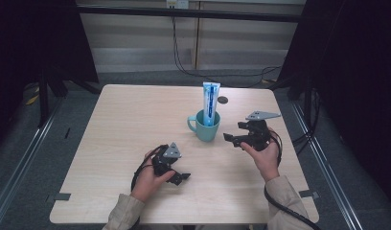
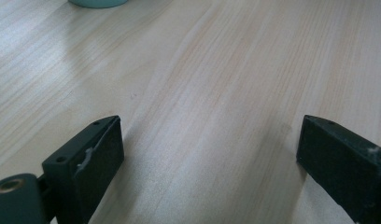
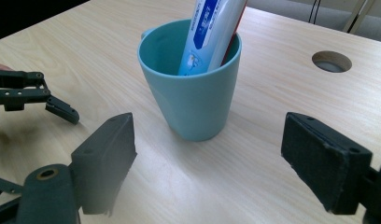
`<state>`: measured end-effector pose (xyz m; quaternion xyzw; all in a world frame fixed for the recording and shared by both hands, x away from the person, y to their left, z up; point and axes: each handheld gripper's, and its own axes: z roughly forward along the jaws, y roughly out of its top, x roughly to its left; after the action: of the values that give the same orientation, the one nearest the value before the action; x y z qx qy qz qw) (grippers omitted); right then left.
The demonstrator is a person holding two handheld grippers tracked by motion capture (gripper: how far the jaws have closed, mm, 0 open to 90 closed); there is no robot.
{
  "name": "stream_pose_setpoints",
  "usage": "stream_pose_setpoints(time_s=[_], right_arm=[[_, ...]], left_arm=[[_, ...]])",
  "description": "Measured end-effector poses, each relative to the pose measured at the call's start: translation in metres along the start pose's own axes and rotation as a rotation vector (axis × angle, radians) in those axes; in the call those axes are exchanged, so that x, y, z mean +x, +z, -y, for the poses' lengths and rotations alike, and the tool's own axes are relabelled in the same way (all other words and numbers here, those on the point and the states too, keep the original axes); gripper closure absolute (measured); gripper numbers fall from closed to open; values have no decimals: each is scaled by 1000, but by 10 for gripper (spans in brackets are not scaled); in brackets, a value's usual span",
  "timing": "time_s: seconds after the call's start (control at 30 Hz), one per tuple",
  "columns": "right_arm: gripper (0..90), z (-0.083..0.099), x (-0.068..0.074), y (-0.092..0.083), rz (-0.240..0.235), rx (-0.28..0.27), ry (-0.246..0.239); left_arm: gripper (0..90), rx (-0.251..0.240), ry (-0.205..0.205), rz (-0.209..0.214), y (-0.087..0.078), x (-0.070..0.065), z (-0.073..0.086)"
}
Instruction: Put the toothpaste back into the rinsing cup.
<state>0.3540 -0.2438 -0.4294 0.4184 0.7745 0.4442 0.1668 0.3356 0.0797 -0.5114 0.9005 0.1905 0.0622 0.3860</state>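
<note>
The pale wooden counter (image 1: 126, 124) carries a teal cup (image 1: 205, 125) set a little right of its middle, with a blue-and-white toothpaste tube (image 1: 211, 101) standing in it and leaning on the rim. The right tool (image 1: 241, 136) sits just beside the cup with its jaws spread wide and holding nothing, while the left tool (image 1: 177, 175) rests nearer the person, likewise wide open and empty. The tall tube likely makes the cup top-heavy, so a jaw clipping the rim on approach could tip both over.
</note>
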Motion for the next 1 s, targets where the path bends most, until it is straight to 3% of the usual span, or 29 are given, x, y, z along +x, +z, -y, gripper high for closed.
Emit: stream_pose_setpoints(time_s=[0.6,1.0], right_arm=[[170,22,1,-6,-11,37,-29],[168,36,-1,-9,-14,50,-22]], left_arm=[[71,3,4,0,0,0,0],[71,-1,-1,0,0,0,0]])
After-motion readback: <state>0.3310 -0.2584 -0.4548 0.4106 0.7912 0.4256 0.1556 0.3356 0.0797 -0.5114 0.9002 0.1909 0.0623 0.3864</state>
